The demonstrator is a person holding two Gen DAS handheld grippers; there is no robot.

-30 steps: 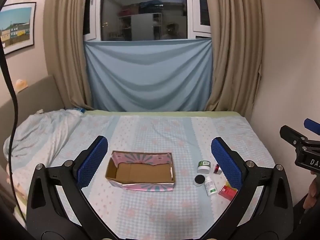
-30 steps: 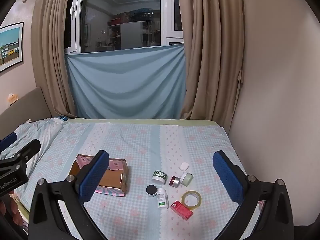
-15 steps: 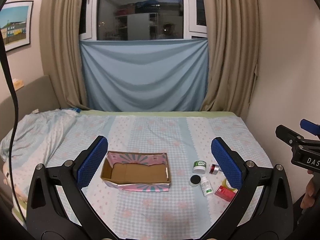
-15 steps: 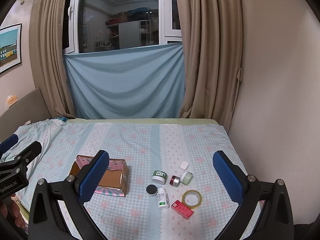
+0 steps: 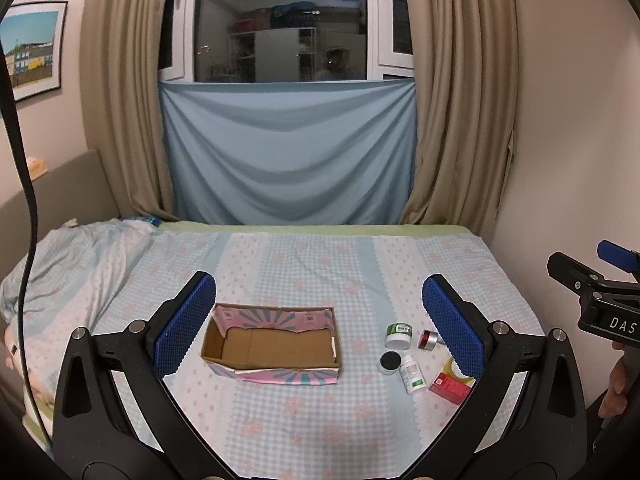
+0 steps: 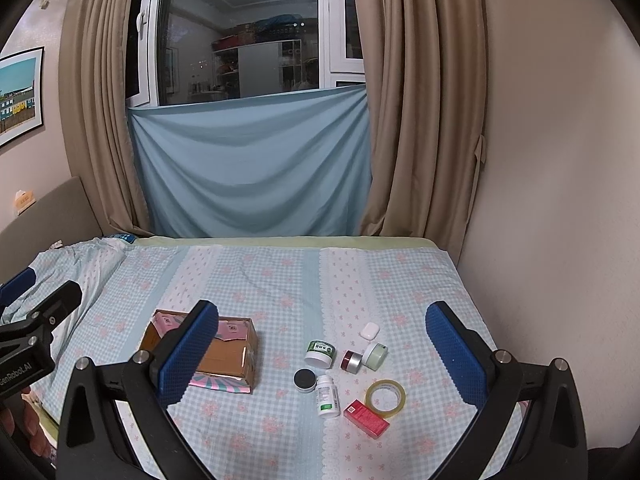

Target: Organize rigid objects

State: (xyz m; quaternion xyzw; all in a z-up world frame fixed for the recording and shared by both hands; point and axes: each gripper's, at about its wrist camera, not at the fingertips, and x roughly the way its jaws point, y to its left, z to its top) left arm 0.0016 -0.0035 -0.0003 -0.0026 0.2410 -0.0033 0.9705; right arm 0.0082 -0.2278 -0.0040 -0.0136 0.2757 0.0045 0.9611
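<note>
An open cardboard box (image 5: pixel 272 344) with pink patterned flaps sits empty on the bed; it also shows in the right wrist view (image 6: pixel 224 356). To its right lie a green-label jar (image 6: pixel 319 354), a red jar (image 6: pixel 351 361), a pale green jar (image 6: pixel 376 355), a black-lid jar (image 6: pixel 304 380), a white pill bottle (image 6: pixel 326 396), a tape roll (image 6: pixel 385 398), a red box (image 6: pixel 366 419) and a white earbud case (image 6: pixel 369 331). My left gripper (image 5: pixel 318 322) is open, held above the box. My right gripper (image 6: pixel 320 348) is open above the small items. Both are empty.
The bed (image 6: pixel 280 280) has a light blue checked sheet. A rumpled blanket (image 5: pixel 76 256) lies at the left. A wall (image 6: pixel 560 200) borders the bed's right side, with curtains (image 6: pixel 420 120) and a window behind. The other gripper shows at each view's edge.
Both grippers have drifted slightly; the box and items sit a little lower and left in the left wrist view. Nothing was grasped or moved.
</note>
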